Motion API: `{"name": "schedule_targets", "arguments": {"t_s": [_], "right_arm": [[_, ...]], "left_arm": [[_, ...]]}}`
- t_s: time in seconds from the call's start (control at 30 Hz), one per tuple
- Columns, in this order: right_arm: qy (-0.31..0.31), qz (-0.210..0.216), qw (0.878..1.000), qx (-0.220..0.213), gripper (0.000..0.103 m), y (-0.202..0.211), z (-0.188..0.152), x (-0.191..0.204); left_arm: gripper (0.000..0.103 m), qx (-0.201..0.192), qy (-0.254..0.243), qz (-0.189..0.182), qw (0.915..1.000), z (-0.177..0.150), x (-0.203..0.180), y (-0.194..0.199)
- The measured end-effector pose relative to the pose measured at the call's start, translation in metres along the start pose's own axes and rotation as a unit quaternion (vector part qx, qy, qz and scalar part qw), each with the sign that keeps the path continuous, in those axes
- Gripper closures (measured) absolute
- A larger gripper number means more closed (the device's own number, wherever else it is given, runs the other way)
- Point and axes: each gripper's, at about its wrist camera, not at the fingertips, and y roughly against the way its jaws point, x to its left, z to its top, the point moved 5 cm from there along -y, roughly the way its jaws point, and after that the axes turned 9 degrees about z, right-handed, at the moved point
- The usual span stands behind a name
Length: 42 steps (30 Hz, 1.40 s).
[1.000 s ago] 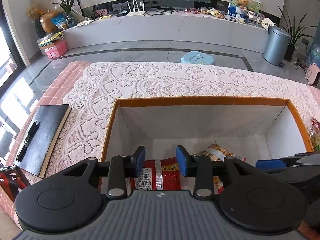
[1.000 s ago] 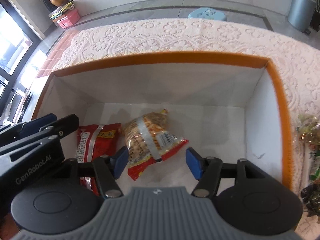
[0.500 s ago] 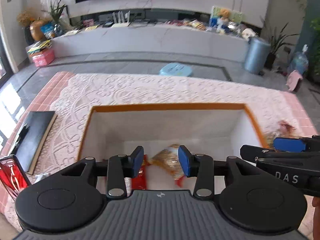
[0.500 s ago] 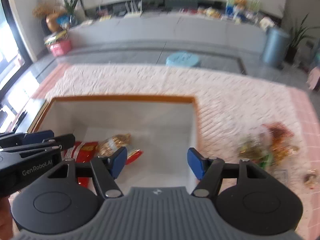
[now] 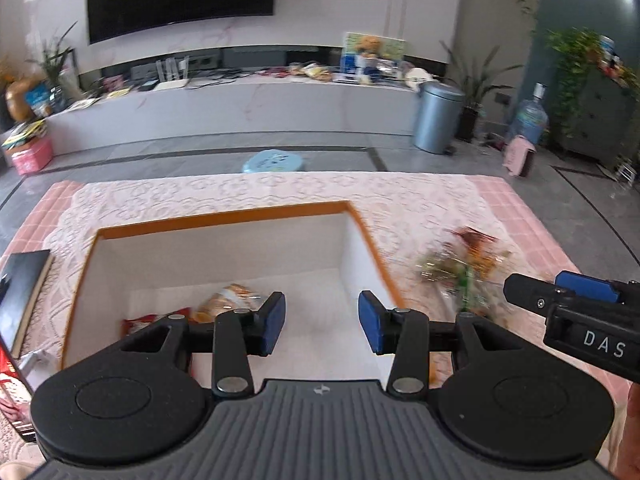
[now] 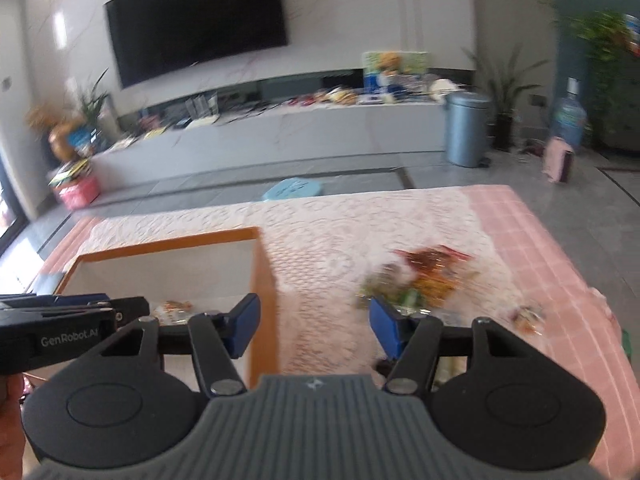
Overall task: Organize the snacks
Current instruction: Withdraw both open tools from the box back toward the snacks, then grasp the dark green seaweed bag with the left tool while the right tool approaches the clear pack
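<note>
An orange-rimmed white box point(image 5: 224, 218) stands on the lace-covered table; it also shows in the right wrist view point(image 6: 168, 240). Inside lie a red snack packet point(image 5: 154, 318) and a clear bag of orange snacks point(image 5: 230, 300). A loose pile of snack packets point(image 5: 464, 266) lies on the lace right of the box, blurred, also in the right wrist view point(image 6: 420, 280). My left gripper point(image 5: 322, 328) is open and empty above the box's near right part. My right gripper point(image 6: 314, 326) is open and empty, above the table between box and pile.
A black notebook point(image 5: 22, 292) lies left of the box, with a red-and-black object point(image 5: 12, 396) at the near left. A small packet point(image 6: 528, 316) lies at the far right of the table. A blue stool point(image 5: 274, 160) and a grey bin point(image 5: 438, 116) stand beyond.
Both grippers have lifted and swung right, away from the box interior. The right gripper moved from over the box to beside it, toward the loose pile. Both stayed open.
</note>
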Motion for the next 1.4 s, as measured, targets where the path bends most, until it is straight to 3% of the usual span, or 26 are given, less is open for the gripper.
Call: {"name": "schedule_targets", "arguments": {"t_s": [0.43,0.6,0.97,1.27,1.4], "right_arm": [[-0.028,-0.057,0.998,-0.016,0.043,0.044,-0.048,-0.078],[-0.046,-0.073,0.996,0.003,0.043,0.045,-0.061,-0.108],[-0.072,-0.097,0.991,0.062,0.043,0.02,-0.083,-0.162],[-0.087,-0.075,0.991,0.074,0.043,-0.003,-0.079,-0.177],[-0.102,-0.079,0.988,0.083,0.043,-0.019,-0.077,-0.187]], "left_arm": [[0.05,-0.003,-0.083,-0.106,0.9909,-0.027,-0.093,0.008],[0.044,0.007,-0.096,-0.137,0.9858,-0.037,-0.121,0.003],[0.04,0.049,-0.104,-0.166,0.9795,-0.061,-0.146,-0.026],[0.04,0.072,-0.1,-0.15,0.9811,-0.058,-0.165,-0.06],[0.038,0.097,-0.065,-0.15,0.9817,-0.054,-0.17,-0.078]]}}
